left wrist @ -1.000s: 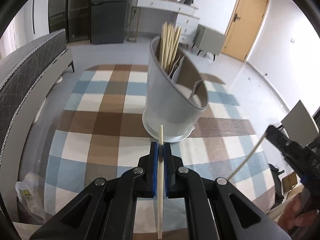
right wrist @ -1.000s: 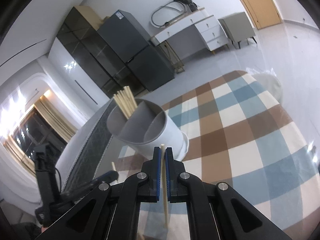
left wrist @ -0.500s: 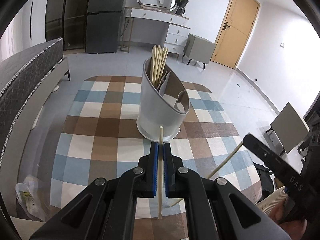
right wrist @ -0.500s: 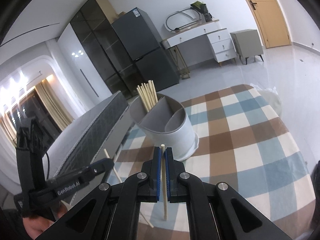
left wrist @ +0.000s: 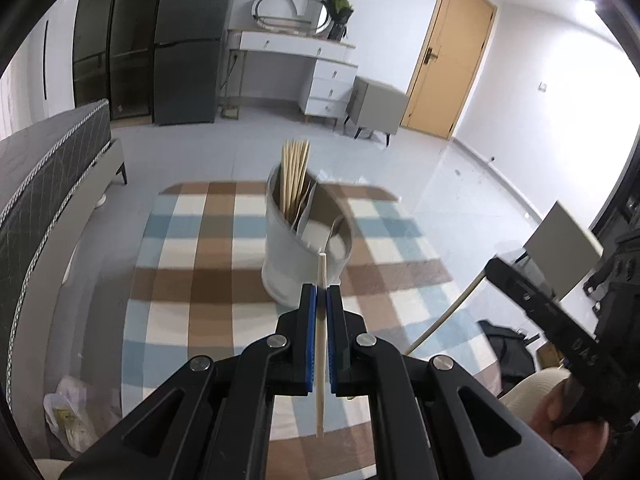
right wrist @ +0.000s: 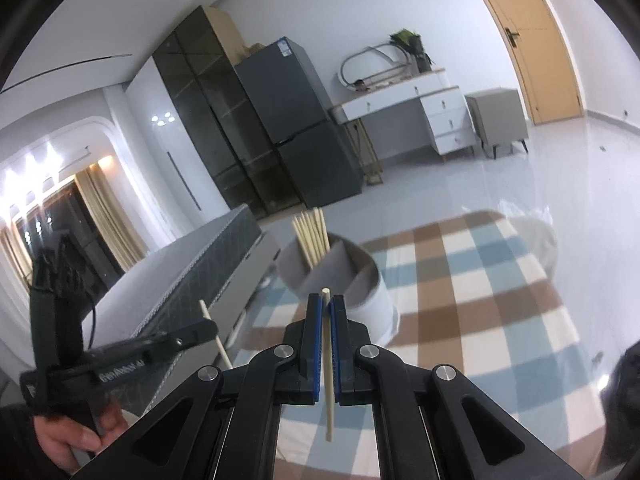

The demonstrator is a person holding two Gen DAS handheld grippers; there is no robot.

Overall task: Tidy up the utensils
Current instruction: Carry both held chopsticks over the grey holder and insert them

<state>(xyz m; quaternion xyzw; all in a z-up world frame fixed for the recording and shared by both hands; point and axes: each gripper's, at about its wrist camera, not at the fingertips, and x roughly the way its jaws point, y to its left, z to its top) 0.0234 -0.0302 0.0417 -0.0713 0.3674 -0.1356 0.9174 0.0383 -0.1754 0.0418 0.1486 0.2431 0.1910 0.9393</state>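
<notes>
A grey divided utensil holder stands on the checked tablecloth; it also shows in the right wrist view. Several wooden chopsticks stand in its far compartment, and a metal utensil leans in another. My left gripper is shut on one chopstick, held upright in front of the holder. My right gripper is shut on another chopstick, also short of the holder. The right gripper appears in the left view, and the left gripper in the right view.
A grey bed runs along the table's left side. A plastic bag lies on the floor at front left. A fridge, a white dresser and a door stand far back.
Both grippers have drawn back and up from the holder, each still shut on its chopstick. The holder looks smaller and farther off in both views.
</notes>
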